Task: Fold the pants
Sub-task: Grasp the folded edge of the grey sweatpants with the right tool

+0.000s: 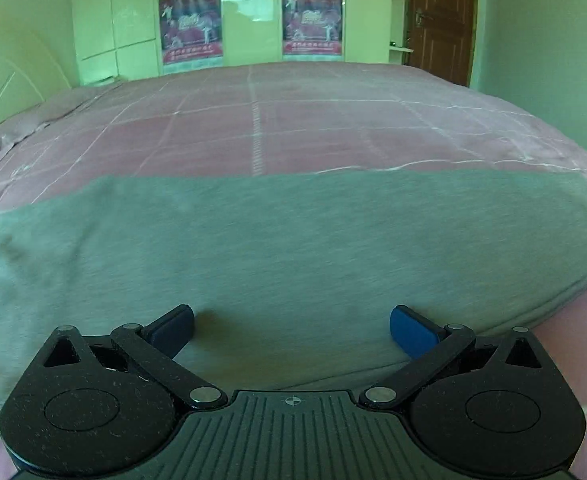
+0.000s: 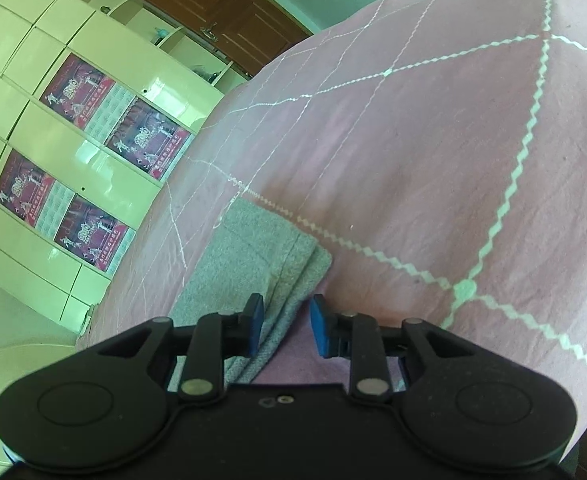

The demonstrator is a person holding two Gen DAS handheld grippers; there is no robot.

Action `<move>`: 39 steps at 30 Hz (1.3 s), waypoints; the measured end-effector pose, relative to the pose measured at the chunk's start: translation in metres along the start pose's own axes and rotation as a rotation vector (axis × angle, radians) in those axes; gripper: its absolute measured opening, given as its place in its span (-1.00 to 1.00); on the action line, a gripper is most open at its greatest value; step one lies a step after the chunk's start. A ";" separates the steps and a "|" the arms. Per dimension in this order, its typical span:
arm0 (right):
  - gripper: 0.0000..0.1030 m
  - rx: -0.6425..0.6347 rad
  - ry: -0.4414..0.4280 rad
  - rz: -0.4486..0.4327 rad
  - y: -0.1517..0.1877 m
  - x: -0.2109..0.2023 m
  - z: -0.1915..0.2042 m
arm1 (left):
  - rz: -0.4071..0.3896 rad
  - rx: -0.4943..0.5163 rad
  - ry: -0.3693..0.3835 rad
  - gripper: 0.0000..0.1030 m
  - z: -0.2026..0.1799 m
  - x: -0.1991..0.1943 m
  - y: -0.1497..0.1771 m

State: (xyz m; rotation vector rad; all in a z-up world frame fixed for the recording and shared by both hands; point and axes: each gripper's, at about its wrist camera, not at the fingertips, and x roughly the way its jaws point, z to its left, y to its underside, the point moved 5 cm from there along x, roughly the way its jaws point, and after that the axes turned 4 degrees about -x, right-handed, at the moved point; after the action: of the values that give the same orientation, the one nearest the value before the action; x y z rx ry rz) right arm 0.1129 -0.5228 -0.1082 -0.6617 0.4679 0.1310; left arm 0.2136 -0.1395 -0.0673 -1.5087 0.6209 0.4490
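Both tongs point(image 1: 291, 330) point(image 2: 283, 326) gape over pants point(image 1: 277, 248) on bed point(image 1: 333, 120).

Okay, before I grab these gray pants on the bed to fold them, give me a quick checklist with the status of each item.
1. Left gripper jaws wide open above the pants: ok.
2. Right gripper jaws open: ok.
3. Right jaws straddling the pants' layered edge, ready to pinch: ok, though contact depth cannot be told.
4. Pants lying flat on the pink bedspread, no big wrinkles in the left view: ok.
5. Left jaws at an edge to grip: not ok, they sit over the middle of the fabric.
6. Layers aligned at the hem: not ok, one layer is slightly offset.
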 end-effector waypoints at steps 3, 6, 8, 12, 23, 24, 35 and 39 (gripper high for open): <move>-0.63 -0.004 -0.007 -0.001 -0.002 0.004 0.000 | 0.040 -0.014 0.076 1.00 -0.037 0.002 0.001; -0.65 0.005 -0.022 -0.024 0.001 0.000 -0.003 | 0.041 0.011 0.040 1.00 -0.053 0.001 0.005; -0.63 0.010 -0.025 -0.058 -0.001 -0.005 -0.006 | 0.047 -0.016 0.048 1.00 -0.053 -0.008 0.003; -0.64 0.021 -0.040 -0.047 -0.002 -0.001 -0.010 | 0.069 0.000 0.067 1.00 -0.063 -0.008 0.012; -0.64 0.090 -0.034 -0.047 -0.005 0.006 -0.015 | 0.043 0.017 0.055 1.00 -0.064 -0.003 0.016; -0.62 0.075 -0.020 -0.036 -0.004 0.008 -0.013 | 0.041 0.019 0.052 1.00 -0.066 -0.003 0.016; -0.89 0.155 -0.001 0.066 -0.001 0.023 -0.005 | 0.042 0.025 0.054 1.00 -0.069 0.001 0.014; -0.90 0.071 0.019 0.022 0.001 0.018 0.009 | 0.029 0.034 0.064 1.00 -0.068 0.001 0.015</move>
State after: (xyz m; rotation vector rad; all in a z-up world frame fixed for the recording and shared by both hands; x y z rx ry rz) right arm 0.1323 -0.5173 -0.1108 -0.5885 0.4961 0.1288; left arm 0.1980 -0.2071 -0.0763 -1.4876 0.6982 0.4112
